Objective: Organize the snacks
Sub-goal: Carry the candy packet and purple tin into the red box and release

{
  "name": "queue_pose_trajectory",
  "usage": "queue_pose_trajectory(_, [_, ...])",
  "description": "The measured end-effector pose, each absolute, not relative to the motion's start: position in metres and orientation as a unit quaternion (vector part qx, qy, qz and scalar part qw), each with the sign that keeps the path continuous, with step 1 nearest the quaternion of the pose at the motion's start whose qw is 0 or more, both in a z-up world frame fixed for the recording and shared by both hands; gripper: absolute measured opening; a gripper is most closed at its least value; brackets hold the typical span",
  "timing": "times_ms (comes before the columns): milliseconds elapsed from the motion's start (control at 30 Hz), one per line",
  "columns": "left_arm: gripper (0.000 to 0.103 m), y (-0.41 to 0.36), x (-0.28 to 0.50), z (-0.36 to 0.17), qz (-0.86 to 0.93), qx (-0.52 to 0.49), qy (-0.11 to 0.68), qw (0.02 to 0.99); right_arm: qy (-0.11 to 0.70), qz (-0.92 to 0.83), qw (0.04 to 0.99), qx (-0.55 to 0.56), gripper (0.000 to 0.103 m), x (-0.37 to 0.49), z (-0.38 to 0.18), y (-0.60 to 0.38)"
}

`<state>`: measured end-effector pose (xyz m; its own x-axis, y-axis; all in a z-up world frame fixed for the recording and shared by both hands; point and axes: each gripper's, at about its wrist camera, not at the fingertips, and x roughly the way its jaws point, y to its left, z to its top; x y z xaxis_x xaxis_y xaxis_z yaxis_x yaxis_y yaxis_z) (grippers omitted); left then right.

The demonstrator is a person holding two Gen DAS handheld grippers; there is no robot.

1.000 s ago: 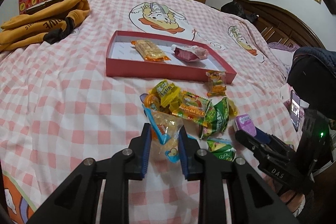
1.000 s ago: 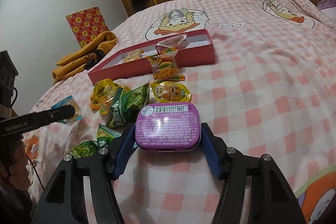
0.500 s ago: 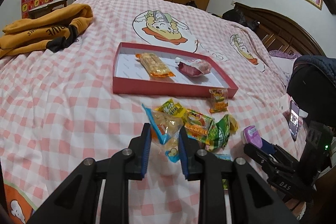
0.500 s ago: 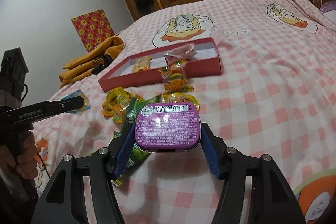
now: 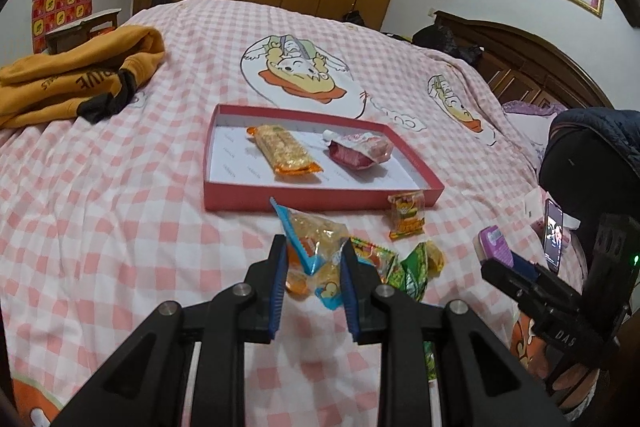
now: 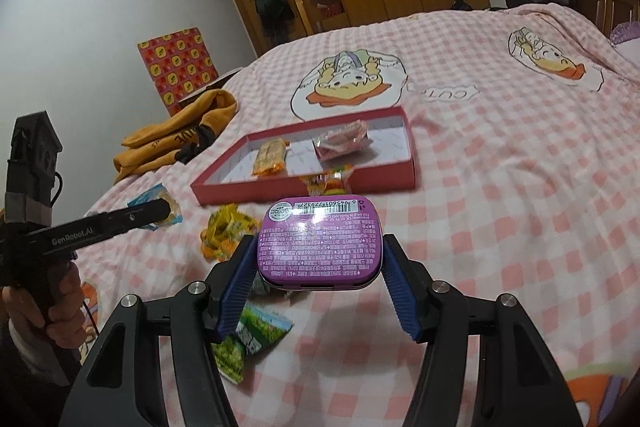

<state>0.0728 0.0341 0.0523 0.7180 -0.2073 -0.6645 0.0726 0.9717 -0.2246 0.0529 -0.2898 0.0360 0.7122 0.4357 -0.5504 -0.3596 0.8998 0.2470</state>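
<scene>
Currently both grippers are loaded, above a bed [image 5: 120, 187] with a pink-and-white checked cover. Landmark: the red tray [image 5: 320, 195] lying flat on the bed.

Left gripper [image 5: 314, 281]: blue pads pinched on a clear snack packet with blue edging [image 5: 316, 247]. Packet sits upright between the fingers, on the near side of the red tray, just short of its front wall and raised off the cover.

Right gripper [image 6: 320, 267]: clamped on a purple tin [image 6: 319, 241], one blue pad on each short side, label face up. Tin is held on the near side of the red tray, toward its right end as the right wrist camera sees it. Barcode digits on the tin read "6 945601 779322"; the fine print below is too small to read.

Inside the red tray: an orange wafer-style packet [image 5: 285, 154] toward the left, a red-and-white pouch [image 5: 362, 151] toward the right, apart from each other.

Loose on the bed in front of the red tray: a small orange-yellow packet [image 5: 407, 217] right against its front wall near the right corner, and green packets [image 5: 412, 273] a little nearer.

Other writing: "GenRobot.AI" on the left gripper's finger in the right wrist view; "DAS" on the right gripper's body in the left wrist view. A folded yellow garment [image 5: 76, 75] lies well left of the red tray, black lettering only partly legible.
</scene>
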Motion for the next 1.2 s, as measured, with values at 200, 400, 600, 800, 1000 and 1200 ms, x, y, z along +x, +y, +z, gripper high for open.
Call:
queue_pose_trajectory(200, [0.025, 0.027, 0.088, 0.065, -0.088, -0.076, 0.352, 0.929, 0.295, 0.217, 0.929, 0.047, 0.063, 0.068, 0.056, -0.286])
queue_pose_trajectory(400, [0.025, 0.025, 0.102, 0.075, -0.096, -0.074, 0.341, 0.932, 0.296, 0.213, 0.930, 0.045, 0.063, 0.081, 0.060, -0.284])
queue_pose_trajectory(600, [0.025, 0.024, 0.117, 0.080, -0.099, -0.064, 0.336, 0.935, 0.296, 0.214, 0.930, 0.043, 0.062, 0.097, 0.064, -0.278])
queue_pose_trajectory(800, [0.025, 0.029, 0.131, 0.081, -0.099, -0.067, 0.330, 0.936, 0.296, 0.210, 0.931, 0.041, 0.063, 0.116, 0.063, -0.272])
queue_pose_trajectory(1000, [0.025, 0.037, 0.148, 0.075, -0.095, -0.069, 0.332, 0.936, 0.298, 0.208, 0.931, 0.029, 0.063, 0.138, 0.061, -0.266])
queue_pose_trajectory(1200, [0.025, 0.048, 0.167, 0.063, -0.080, -0.066, 0.340, 0.935, 0.301, 0.211, 0.929, 0.035, 0.063, 0.159, 0.054, -0.264])
